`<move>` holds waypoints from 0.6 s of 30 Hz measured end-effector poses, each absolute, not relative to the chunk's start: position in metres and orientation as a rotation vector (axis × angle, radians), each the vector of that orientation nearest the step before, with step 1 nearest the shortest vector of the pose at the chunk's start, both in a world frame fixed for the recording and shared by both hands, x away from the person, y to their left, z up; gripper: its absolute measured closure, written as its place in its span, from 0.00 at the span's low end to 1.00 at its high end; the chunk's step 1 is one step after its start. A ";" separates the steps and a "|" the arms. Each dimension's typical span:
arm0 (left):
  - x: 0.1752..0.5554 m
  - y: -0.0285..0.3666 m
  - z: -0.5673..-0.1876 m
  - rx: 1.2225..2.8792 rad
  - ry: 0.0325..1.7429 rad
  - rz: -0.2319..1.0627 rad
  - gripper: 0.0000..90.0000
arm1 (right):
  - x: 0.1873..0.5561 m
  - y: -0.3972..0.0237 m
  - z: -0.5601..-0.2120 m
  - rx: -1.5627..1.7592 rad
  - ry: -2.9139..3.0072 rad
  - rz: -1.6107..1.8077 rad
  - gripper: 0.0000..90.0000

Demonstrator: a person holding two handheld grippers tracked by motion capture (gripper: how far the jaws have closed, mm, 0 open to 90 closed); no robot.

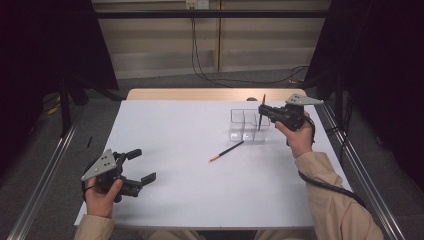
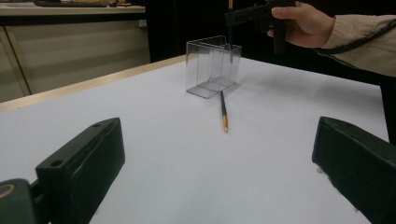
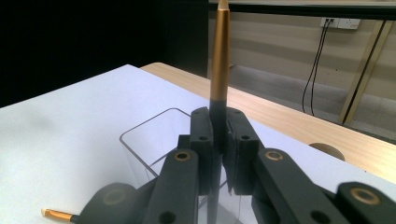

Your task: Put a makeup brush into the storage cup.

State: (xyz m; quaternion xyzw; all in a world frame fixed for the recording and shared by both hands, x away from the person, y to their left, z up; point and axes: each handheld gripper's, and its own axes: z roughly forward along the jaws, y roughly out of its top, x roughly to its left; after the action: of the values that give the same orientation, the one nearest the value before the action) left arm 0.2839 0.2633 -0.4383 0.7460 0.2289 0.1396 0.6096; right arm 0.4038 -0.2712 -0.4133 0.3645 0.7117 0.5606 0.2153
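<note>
We are holding a thin pencil (image 3: 219,60) upright in the right hand-held gripper (image 1: 265,111), just above a clear plastic box (image 1: 248,125). The black jaws are pressing together on the dark middle part of this pencil, so they are almost fully closed around it. In the right gripper view its upper end is looking golden and smooth, with a narrow pale tip at the top. The lower end is pointing down toward the box; whether it is already inside, we cannot tell.

The box is transparent, with thin straight walls and rounded corners, and it is divided into several small square compartments. It is standing on the far right part of the white, smooth tabletop (image 1: 180,185). We cannot see anything lying inside the compartments.

A second pencil (image 1: 226,150) is lying flat on the tabletop, just in front of the box. It is dark along the body and orange-gold at the end that points away from the box.

The left hand-held gripper (image 1: 144,166) is resting low over the near left corner of the tabletop. Its two blocky black jaws are standing wide apart and are holding nothing. A grey three-cornered metal plate with small holes is sitting on top of it. We are not reading any writing on these things.
</note>
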 end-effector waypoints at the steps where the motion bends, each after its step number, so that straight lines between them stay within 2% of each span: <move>1: 0.284 0.264 -0.438 1.726 0.530 0.323 0.03 | 0.404 -0.271 -0.413 1.007 1.973 1.560 0.88; 2: 0.284 0.264 -0.438 1.726 0.530 0.323 0.03 | 0.404 -0.271 -0.413 1.007 1.973 1.560 0.88; 3: 0.284 0.264 -0.438 1.728 0.527 0.323 0.03 | 0.403 -0.270 -0.412 1.016 1.972 1.558 0.80; 4: 0.284 0.264 -0.438 1.728 0.527 0.323 0.03 | 0.403 -0.270 -0.412 1.016 1.972 1.558 0.80; 5: 0.284 0.263 -0.438 1.729 0.527 0.324 0.03 | 0.402 -0.270 -0.412 1.019 1.966 1.577 0.70; 11: 0.284 0.263 -0.438 1.725 0.525 0.322 0.03 | 0.400 -0.271 -0.413 1.023 1.959 1.607 0.42; 18: 0.284 0.262 -0.438 1.728 0.525 0.325 0.03 | 0.396 -0.274 -0.414 1.042 1.952 1.622 0.28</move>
State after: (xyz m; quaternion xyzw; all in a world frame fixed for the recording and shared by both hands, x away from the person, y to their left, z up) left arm 0.2838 0.2624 -0.4377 0.7478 0.2272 0.1406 0.6078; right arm 0.3956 -0.2736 -0.4138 0.3725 0.6974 0.5795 0.1978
